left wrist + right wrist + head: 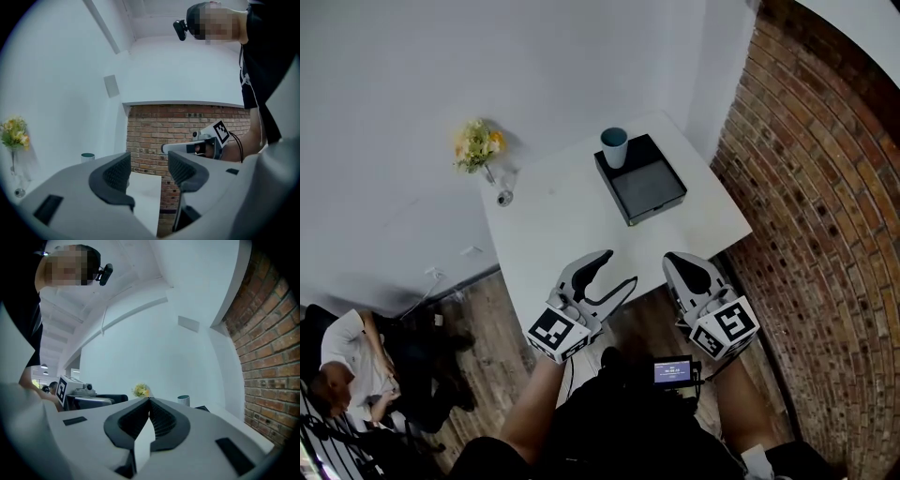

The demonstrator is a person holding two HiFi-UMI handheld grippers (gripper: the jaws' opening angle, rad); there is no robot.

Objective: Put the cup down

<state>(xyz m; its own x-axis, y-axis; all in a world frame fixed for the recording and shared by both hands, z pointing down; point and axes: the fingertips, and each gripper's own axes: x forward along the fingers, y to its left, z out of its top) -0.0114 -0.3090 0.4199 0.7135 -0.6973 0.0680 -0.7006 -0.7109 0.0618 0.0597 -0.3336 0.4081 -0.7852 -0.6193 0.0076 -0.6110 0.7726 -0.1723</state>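
A teal cup (614, 147) stands upright on the far left corner of a black tray (654, 190) at the back of the white table (562, 220). Both grippers hang over the table's near edge, far from the cup. My left gripper (617, 270) is open with nothing between its jaws; in the left gripper view (147, 171) only the table and brick wall show through the gap, and the cup (87, 157) sits small at the left. My right gripper (676, 262) is shut and empty, its pads meeting (150, 401), with the cup (183, 400) far beyond.
A vase of yellow flowers (476, 143) stands at the table's far left corner, beside a small round object (503, 198). A brick wall (825, 234) runs along the right. A person (347, 366) sits on the wooden floor side at lower left.
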